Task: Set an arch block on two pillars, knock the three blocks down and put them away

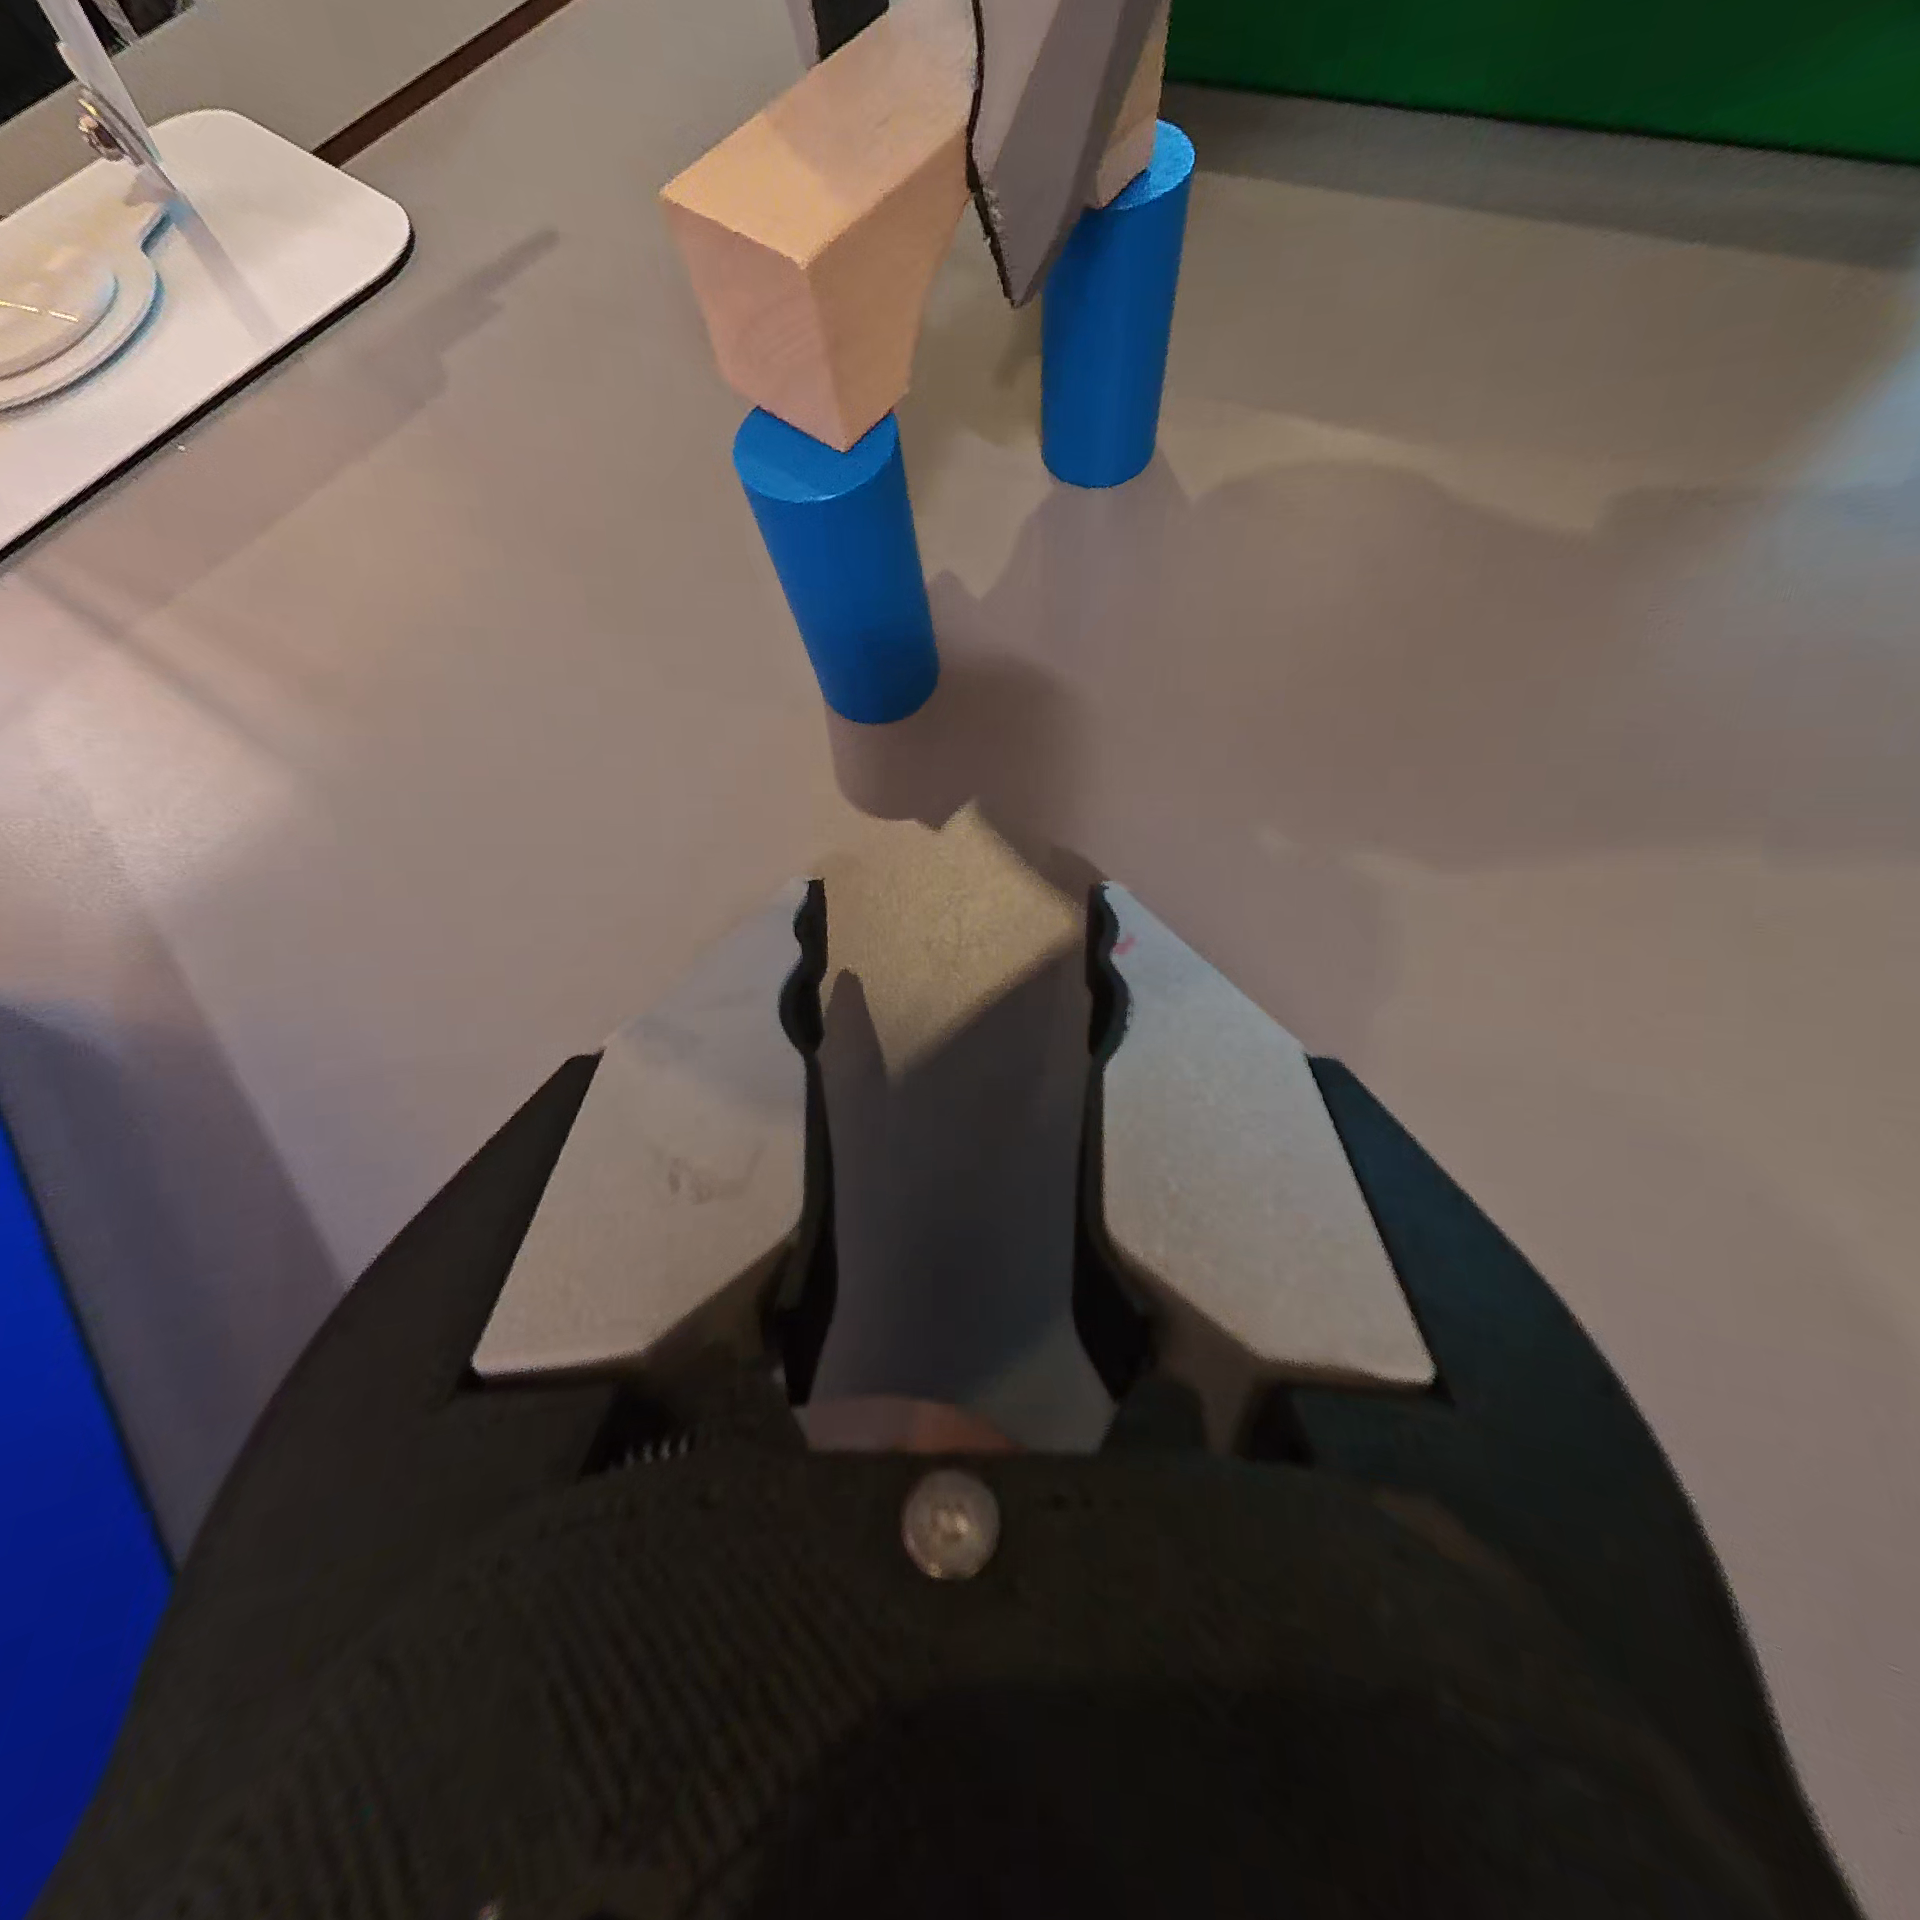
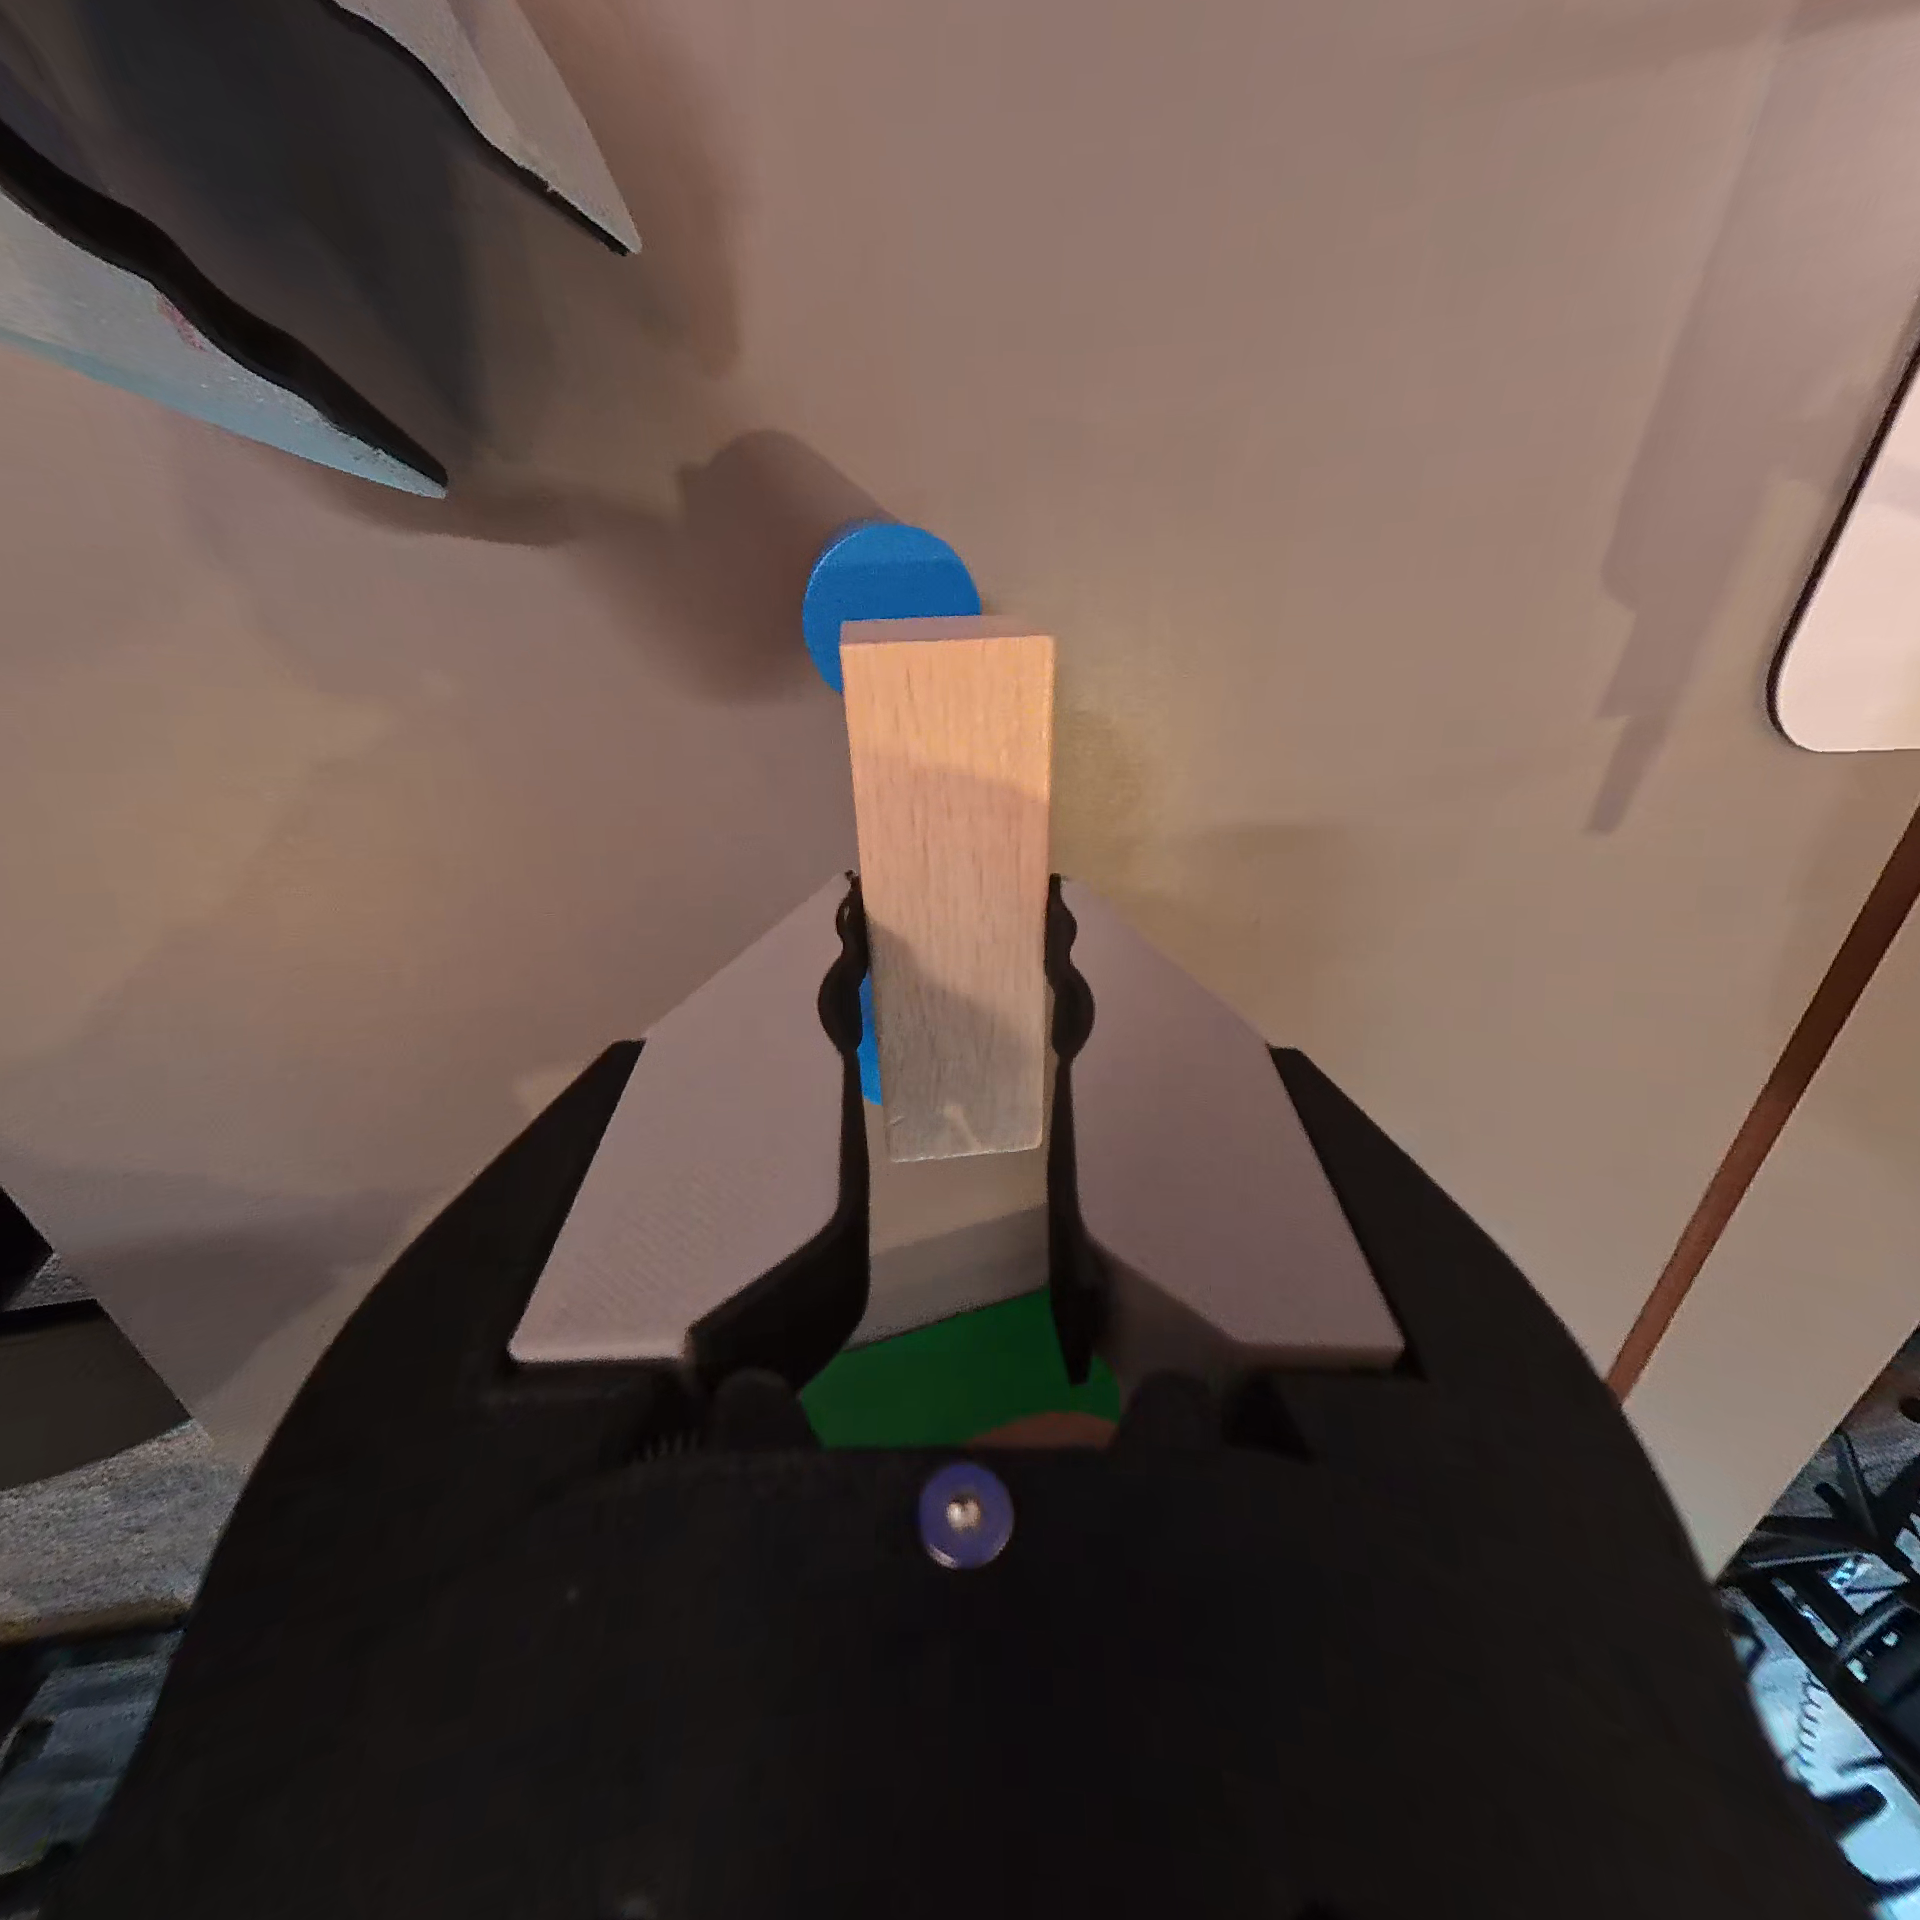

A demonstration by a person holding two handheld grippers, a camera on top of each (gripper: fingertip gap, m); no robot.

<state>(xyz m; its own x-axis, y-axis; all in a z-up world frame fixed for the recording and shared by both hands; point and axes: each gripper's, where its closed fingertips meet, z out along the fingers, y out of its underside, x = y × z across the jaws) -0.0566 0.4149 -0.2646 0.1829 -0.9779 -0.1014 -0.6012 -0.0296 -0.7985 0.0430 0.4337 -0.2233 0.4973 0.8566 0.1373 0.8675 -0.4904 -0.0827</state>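
1. Pale unpainted wooden arch block [image 2: 951,862] clamped across its flat side faces by right tool [image 2: 954,904], near the far end of the span; seen from above in right wrist view.
2. Near foot of arch resting on only the edge of the nearer blue painted cylindrical pillar [image 1: 836,566]; overhanging, corner-on. Far foot at the top of the farther blue cylinder pillar [image 1: 1112,322], contact hidden by the tool finger.
3. Both pillars upright on smooth matte grey surface [image 1: 1455,727], apart from each other, arch bridging the gap.
4. Left tool [image 1: 956,935] empty, jaws parted to a middling gap, hovering low over the surface just short of the nearer pillar.
5. Handling guess: arch is light, rigid, sanded wood with visible grain, flat parallel sides, so good pad grip there; curved underside a poor hold.
6. Pillars likely light, stiff, slick paint; round, so prone to rolling once toppled. Best pinched across the diameter at mid-height, or along the length when lying down.
7. Stack looks shaky: small footprint on nearer pillar, slight nudge probably tips it.
8. White rounded-corner flat stand base [image 1: 208,270] at far left of surface, well apart from blocks. Green panel [image 1: 1558,73] behind.
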